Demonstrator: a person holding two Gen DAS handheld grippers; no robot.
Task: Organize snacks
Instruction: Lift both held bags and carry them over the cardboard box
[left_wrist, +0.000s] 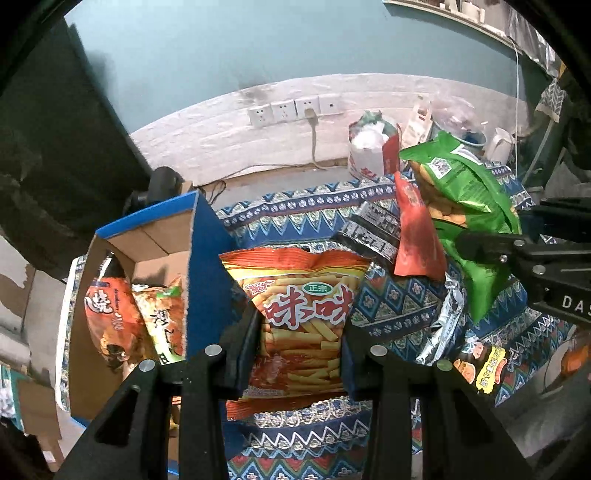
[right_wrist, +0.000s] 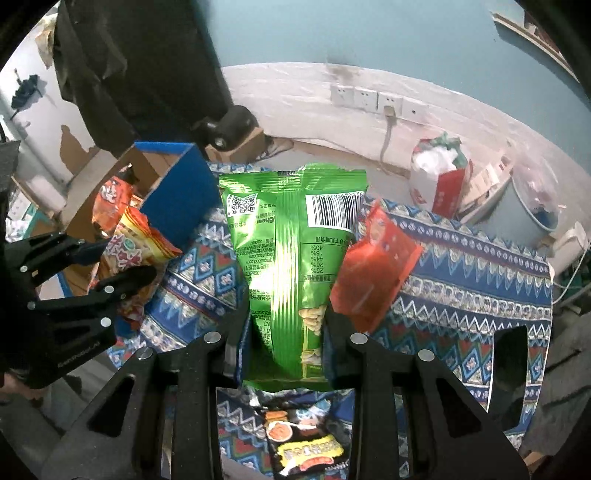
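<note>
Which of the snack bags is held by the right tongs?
The green bag, clamped in the right tongs; a small red packet hangs beside it. The orange fries bag sits in the left tongs.

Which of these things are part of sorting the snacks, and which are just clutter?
Job:
- orange bag in left tongs
- green bag in right tongs
- red packet
- black packet
- box

Clutter:
- sockets
- cable
- white sack
- kettle
</note>
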